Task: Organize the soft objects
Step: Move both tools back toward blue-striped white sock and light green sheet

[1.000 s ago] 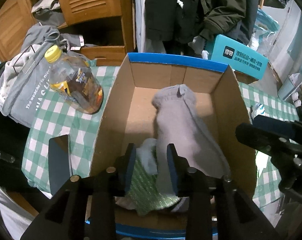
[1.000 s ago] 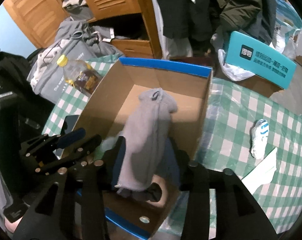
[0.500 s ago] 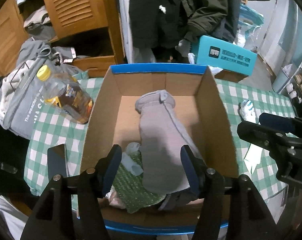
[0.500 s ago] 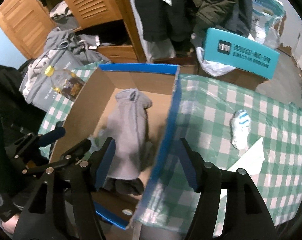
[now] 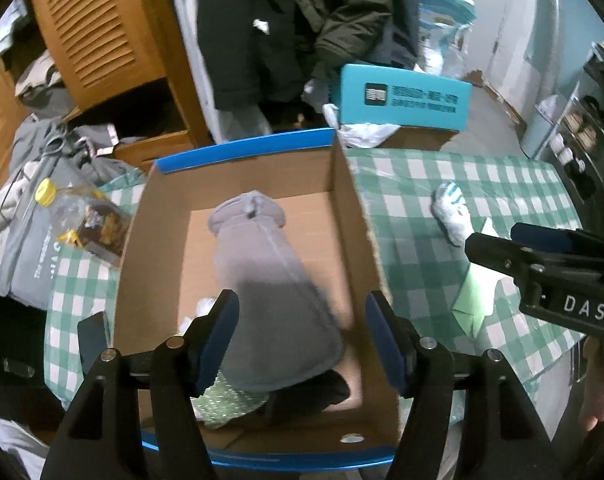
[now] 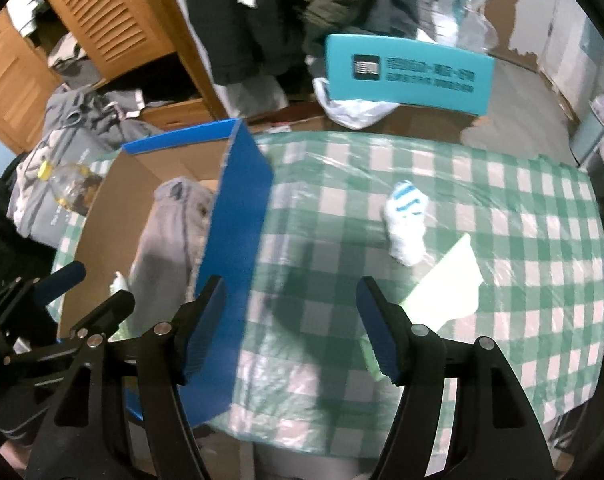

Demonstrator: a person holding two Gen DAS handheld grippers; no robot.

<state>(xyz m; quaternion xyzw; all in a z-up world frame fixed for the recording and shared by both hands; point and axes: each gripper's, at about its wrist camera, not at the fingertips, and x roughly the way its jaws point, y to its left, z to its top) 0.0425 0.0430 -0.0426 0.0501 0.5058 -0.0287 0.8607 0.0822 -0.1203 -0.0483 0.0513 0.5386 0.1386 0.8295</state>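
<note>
A grey sock (image 5: 270, 280) lies in the cardboard box (image 5: 354, 240), ahead of the left gripper (image 5: 302, 332), whose fingers are spread wide and empty. The right gripper (image 6: 290, 328) is likewise spread, empty; beyond its fingers a white-and-blue sock (image 6: 406, 220) rests on the checked surface (image 6: 522, 240), beside green paper (image 6: 450, 284). The right gripper's body reads "DAS".

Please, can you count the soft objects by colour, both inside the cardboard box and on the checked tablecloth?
Grey: 1, the long grey garment in the cardboard box.
Green: 1, the green patterned cloth under it.
Black: 1, the black piece at the near end.
White and blue: 1, the striped sock on the tablecloth.
Total: 4, 3 boxed.
</note>
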